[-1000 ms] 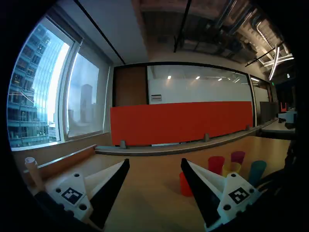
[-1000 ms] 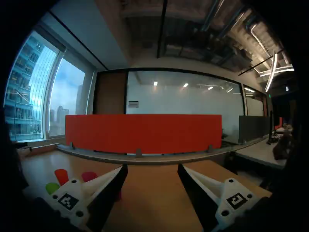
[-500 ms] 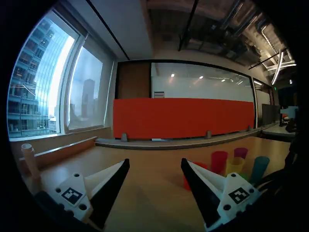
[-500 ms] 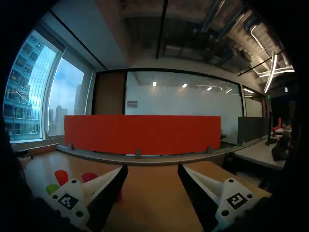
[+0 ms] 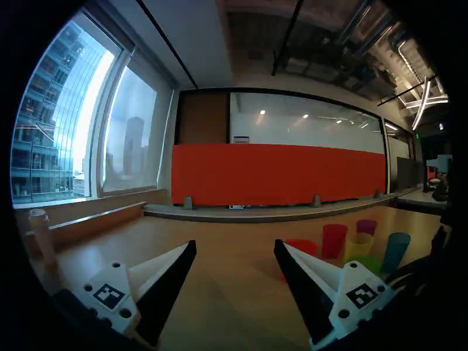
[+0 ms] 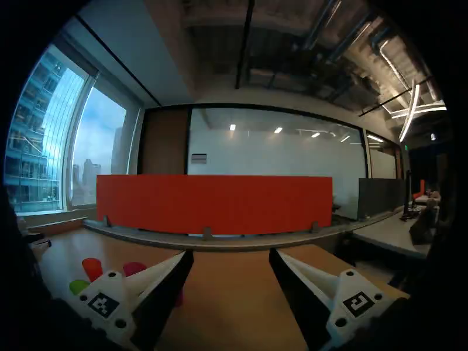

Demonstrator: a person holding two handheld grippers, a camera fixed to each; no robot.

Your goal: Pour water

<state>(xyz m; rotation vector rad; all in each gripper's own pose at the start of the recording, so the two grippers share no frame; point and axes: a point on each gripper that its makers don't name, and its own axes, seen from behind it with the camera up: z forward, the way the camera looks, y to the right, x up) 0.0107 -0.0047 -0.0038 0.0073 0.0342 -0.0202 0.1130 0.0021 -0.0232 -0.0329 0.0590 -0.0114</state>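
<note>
Over the wooden table (image 5: 234, 304), the left gripper (image 5: 234, 242) and the right gripper (image 6: 230, 252) both gape wide, holding and touching nothing; coloured cups (image 5: 357, 245) stand upright, clustered right of the left gripper.

Both gripper views are riding low over the wooden table (image 5: 234, 292), facing the distant orange partition (image 5: 275, 174); I'm seeing it and the cups (image 5: 334, 238) in both

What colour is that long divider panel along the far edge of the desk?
Plain orange-red. The divider panel shows best in the right gripper view.
</note>
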